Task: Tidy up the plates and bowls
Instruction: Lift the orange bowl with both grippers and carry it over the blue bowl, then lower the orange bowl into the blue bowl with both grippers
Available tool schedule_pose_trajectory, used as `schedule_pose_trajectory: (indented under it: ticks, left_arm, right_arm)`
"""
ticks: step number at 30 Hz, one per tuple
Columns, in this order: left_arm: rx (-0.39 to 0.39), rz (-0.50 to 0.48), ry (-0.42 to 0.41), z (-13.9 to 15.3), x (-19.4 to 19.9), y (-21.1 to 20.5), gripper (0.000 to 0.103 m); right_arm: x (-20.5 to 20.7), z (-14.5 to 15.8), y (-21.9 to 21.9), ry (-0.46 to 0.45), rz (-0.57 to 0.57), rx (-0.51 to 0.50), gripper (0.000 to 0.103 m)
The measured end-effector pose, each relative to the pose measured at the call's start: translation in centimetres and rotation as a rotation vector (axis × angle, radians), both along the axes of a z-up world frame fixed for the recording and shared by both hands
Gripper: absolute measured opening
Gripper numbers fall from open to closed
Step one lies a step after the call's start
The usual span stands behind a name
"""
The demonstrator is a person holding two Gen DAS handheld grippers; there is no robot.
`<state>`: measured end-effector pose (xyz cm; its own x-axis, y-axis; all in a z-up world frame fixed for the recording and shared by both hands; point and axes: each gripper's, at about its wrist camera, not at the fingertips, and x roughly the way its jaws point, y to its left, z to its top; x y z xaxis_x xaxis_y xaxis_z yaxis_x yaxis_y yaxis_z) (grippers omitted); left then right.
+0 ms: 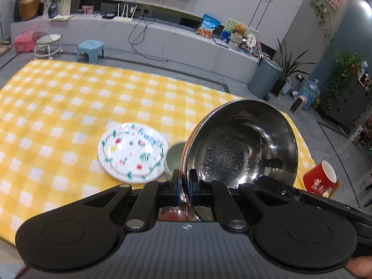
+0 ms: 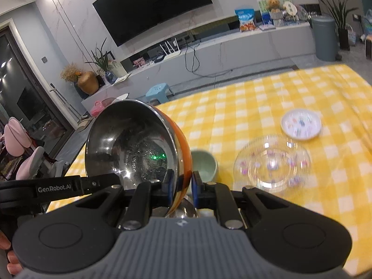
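Steel bowl (image 1: 241, 144) fills my left view, tilted, its rim clamped by the left gripper (image 1: 184, 181); the right gripper (image 2: 183, 183) pinches an orange-sided bowl (image 2: 132, 144). Green cup (image 1: 174, 160) at ten o'clock, half hidden; floral plate (image 1: 132, 152) blurred.

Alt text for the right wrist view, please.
The right hand-held gripper clamps the rim of a tilted steel bowl with an orange outside, above a yellow checked tablecloth. Beyond lie a pale green cup, a clear glass bowl and a small plate.

Steel bowl (image 1: 241, 144) tilted, held aloft; floral plate (image 1: 132, 152) flat — pale green bowl (image 1: 173, 159) beside
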<state>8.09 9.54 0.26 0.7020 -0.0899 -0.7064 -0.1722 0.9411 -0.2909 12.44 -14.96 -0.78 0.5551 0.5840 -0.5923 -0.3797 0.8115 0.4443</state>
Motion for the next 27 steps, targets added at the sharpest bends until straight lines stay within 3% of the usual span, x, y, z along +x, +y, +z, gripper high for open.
schedule_pose_trajectory:
  ticks: [5,14,20,27]
  left_arm:
    - [0.024,-0.013,0.023,-0.7,-1.8,-0.7,0.008]
    - [0.092,-0.067,0.112,-2.3,-1.7,-1.4,0.008]
    - [0.073,-0.111,0.195,-4.1,-1.5,-1.0,0.009]
    - [0.080,-0.078,0.182,-3.4,-2.0,-0.3,0.017]
  right_arm:
    - [-1.5,-1.3,-0.9,0.052,0.007,0.030,0.013]
    - [-2.5,-3.5,-0.7,0.126,0.023,0.007,0.014]
    - [-2.5,-4.1,-0.6,0.143,0.015,-0.007,0.014]
    - [-2.1,-5.3,0.1,0.192,0.043,0.014,0.014]
